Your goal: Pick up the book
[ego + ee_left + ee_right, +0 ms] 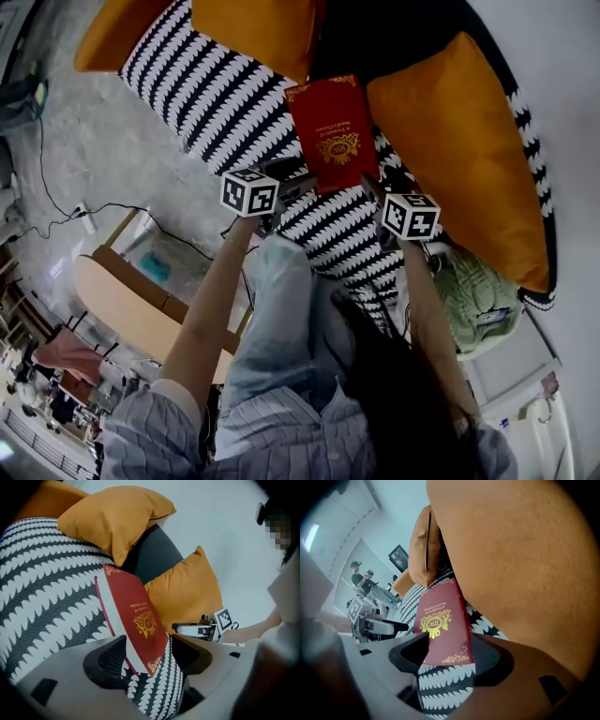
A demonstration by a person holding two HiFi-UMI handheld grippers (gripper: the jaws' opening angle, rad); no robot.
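A red book (330, 131) with gold print lies flat on the black-and-white patterned sofa seat (206, 94), between orange cushions. My left gripper (296, 180) is at the book's near left corner and my right gripper (373, 185) at its near right corner. In the left gripper view the jaws of my left gripper (147, 660) stand wide, with a corner of the book (133, 616) between them and not pressed. In the right gripper view my right gripper (450, 660) is likewise open, with the near edge of the book (443, 620) lying between the jaws.
A large orange cushion (459, 141) crowds the book's right side and another (253, 28) lies behind it. A green bag (478, 300) sits by the sofa's right end. A wooden table (131, 300) and cables (56, 206) are on the floor at left.
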